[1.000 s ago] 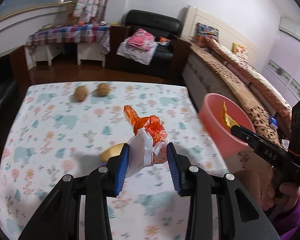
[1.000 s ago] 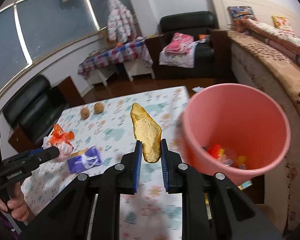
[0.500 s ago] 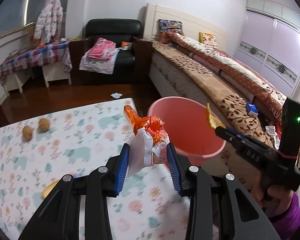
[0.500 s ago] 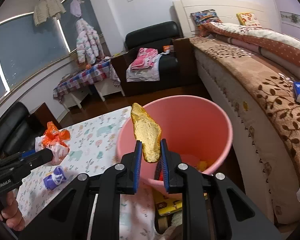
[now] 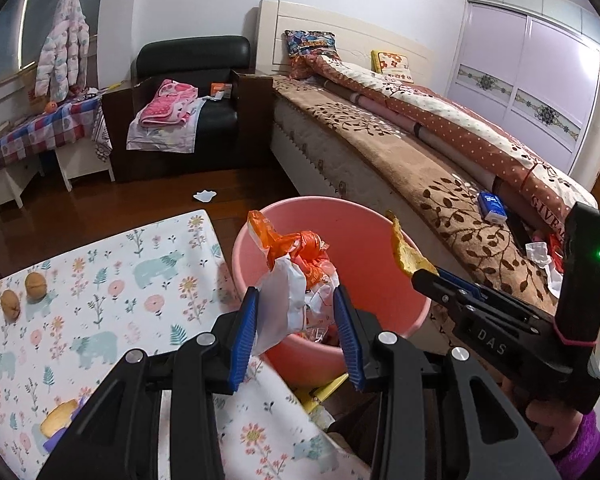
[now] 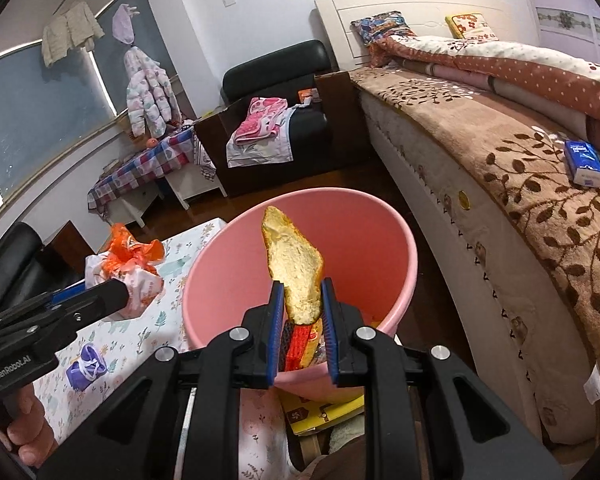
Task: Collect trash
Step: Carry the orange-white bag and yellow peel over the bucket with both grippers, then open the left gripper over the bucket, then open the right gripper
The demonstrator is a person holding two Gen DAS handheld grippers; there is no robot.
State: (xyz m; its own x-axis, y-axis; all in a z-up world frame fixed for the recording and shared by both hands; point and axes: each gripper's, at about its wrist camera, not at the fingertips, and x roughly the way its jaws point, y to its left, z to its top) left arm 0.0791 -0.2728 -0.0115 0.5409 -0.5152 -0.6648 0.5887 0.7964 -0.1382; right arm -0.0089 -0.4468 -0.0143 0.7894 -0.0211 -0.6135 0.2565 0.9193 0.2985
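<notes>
My left gripper (image 5: 296, 320) is shut on a knotted orange-and-white plastic bag (image 5: 296, 276), held over the near rim of the pink bucket (image 5: 364, 236). My right gripper (image 6: 302, 312) is shut on a piece of yellow bread (image 6: 294, 264), held above the pink bucket (image 6: 364, 240), whose bottom holds several wrappers. In the left wrist view the right gripper (image 5: 422, 274) comes in from the right with the bread (image 5: 404, 252) over the bucket's right rim. In the right wrist view the left gripper (image 6: 120, 298) holds the bag (image 6: 130, 268) at the left of the bucket.
The table with a floral cloth (image 5: 100, 300) carries two walnuts (image 5: 22, 292), a bread piece (image 5: 60, 420) and a purple wrapper (image 6: 86, 368). A bed (image 5: 420, 152) runs along the right, close behind the bucket. A black armchair (image 5: 192, 80) stands at the back. Yellow packaging (image 6: 320, 412) lies under the bucket.
Both grippers swung right from over the table to the pink bucket, still holding the bag and the bread. The bucket now sits right under them.
</notes>
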